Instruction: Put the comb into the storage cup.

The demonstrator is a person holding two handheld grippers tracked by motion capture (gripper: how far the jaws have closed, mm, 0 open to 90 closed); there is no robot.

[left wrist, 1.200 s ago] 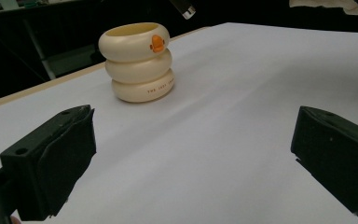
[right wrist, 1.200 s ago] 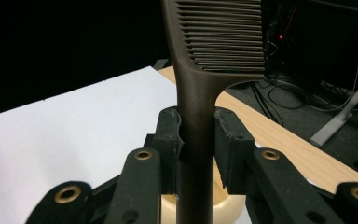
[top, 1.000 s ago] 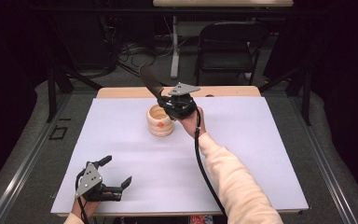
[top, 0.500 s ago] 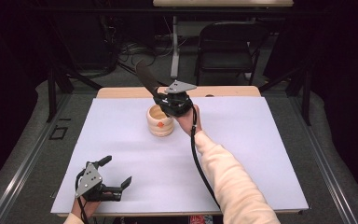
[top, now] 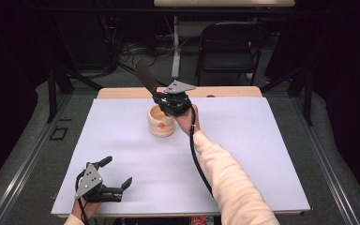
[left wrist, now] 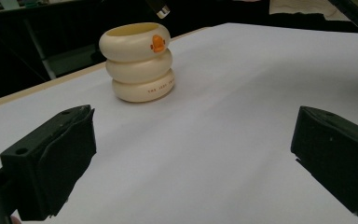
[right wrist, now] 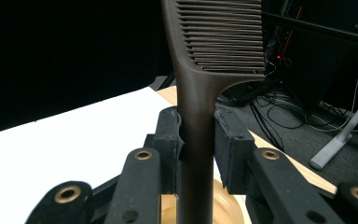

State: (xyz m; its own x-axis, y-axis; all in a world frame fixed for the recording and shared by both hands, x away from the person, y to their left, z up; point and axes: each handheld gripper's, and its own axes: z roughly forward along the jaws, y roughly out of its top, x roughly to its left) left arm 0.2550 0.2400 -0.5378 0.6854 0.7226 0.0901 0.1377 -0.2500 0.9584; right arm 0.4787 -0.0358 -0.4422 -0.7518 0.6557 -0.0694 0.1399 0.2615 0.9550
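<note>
The right claw (top: 161,100) is held raised at the end of an outstretched, sleeved right arm, its jaws clamped on a dark comb (right wrist: 200,93) by the handle. The left claw (top: 117,180) sits low near the bench's (top: 262,154) front edge, jaws spread wide with nothing between them, apparently resting there.

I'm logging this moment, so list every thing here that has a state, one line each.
comb: clamped by its handle in the right gripper, teeth end up, handle end over the holder's mouth.
ringed cream holder: upright on the white table cover, mouth open.
left gripper: jaws wide open, nothing between them, low near the table's front edge.
folding chair: unfolded, behind the table.
</note>
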